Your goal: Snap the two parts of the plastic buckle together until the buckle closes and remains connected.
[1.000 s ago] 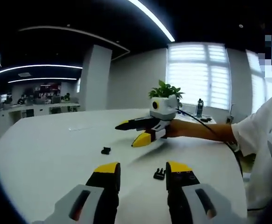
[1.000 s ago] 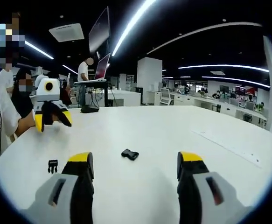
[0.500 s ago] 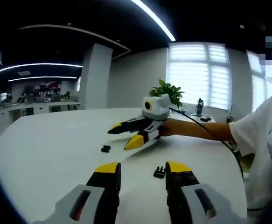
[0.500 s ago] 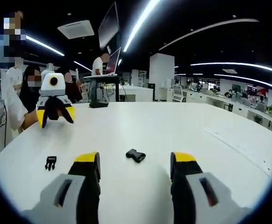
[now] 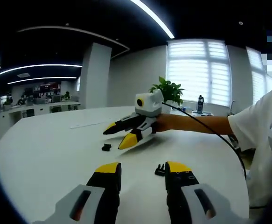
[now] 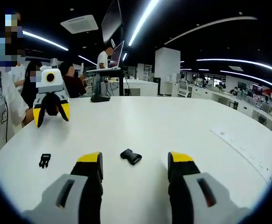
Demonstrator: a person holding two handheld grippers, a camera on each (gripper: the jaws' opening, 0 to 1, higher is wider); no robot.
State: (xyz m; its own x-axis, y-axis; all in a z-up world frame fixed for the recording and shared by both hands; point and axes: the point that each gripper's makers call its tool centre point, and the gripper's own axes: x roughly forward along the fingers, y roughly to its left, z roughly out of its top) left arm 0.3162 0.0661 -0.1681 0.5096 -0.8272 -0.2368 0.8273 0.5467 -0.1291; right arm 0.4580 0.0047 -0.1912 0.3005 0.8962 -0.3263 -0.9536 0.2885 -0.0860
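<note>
On my left gripper view, the left gripper (image 5: 138, 170) has its jaws apart with nothing between them, held low over the white table (image 5: 42, 149). The pronged buckle half (image 5: 160, 169) lies on the table just beside the right jaw tip. The socket buckle half (image 5: 107, 147) sits farther out, under the tips of the right gripper (image 5: 119, 136), which reaches in from the right.

On my right gripper view, the right gripper (image 6: 135, 161) is spread wide and empty; the socket half lies on the table between its 2 jaws, untouched. The 2 halves are well apart.
</note>
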